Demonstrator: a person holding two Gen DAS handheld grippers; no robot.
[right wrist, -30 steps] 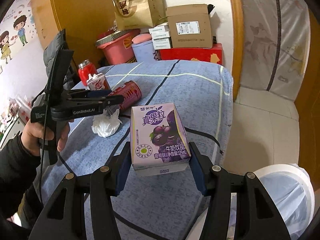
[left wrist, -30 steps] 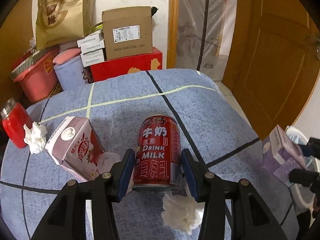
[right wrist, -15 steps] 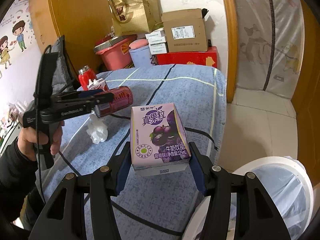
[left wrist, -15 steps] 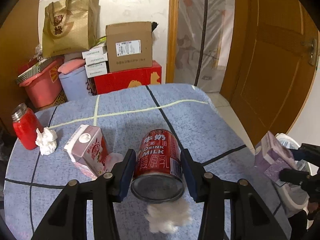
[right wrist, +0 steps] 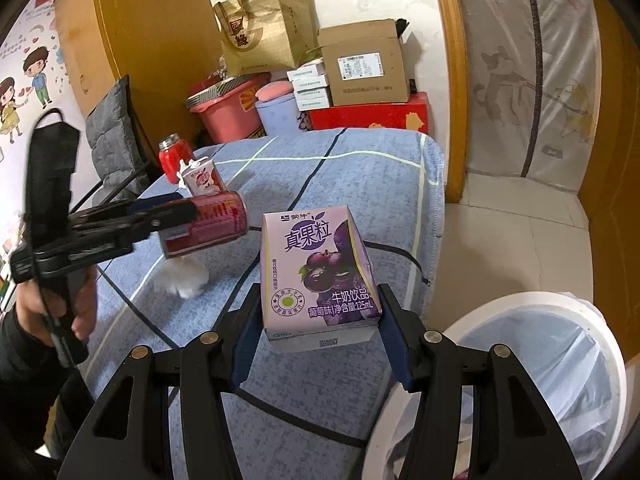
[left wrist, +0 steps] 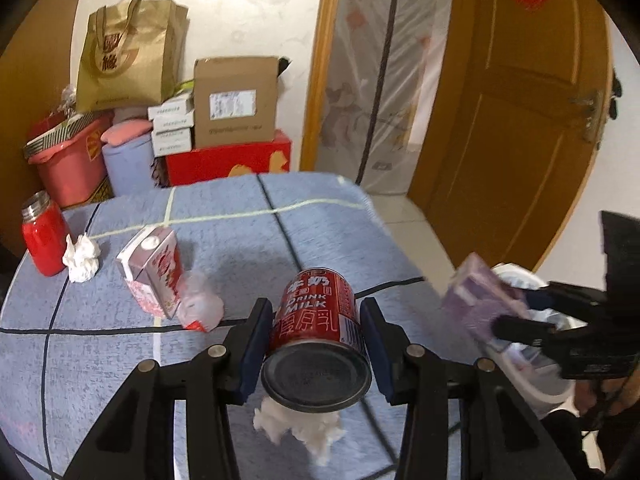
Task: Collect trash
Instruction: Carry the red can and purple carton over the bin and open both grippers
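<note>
Since a second ago the red milk can [left wrist: 320, 328] has left the tablecloth [left wrist: 224, 216] and tipped: it was upright between the pads, and now its dark base faces the left wrist camera while its top points away, so its long axis runs roughly along the fingers. The left gripper [left wrist: 318, 334] pinches it by the sides; its jaws have just closed a little further on the can. In the right wrist view the can hangs clear above a crumpled white tissue [right wrist: 182, 276].

The right gripper [right wrist: 320, 320] pinches the purple grape-milk carton [right wrist: 318, 276] upright by its side walls, lifted off the cloth, and has shifted towards the bin.

What matters next is where the white bin [right wrist: 532, 320] lies: at the near right corner, off the table's edge and lower than it, just right of the right gripper. The carton is much the nearer; the can must cross rightwards over the table to reach it.

Further back on the cloth, still to collect, are a pink carton [left wrist: 154, 272] with a crumpled wrapper [left wrist: 200, 306] against it, and a second tissue [left wrist: 82, 258] touching a red jar [left wrist: 42, 236].
</note>
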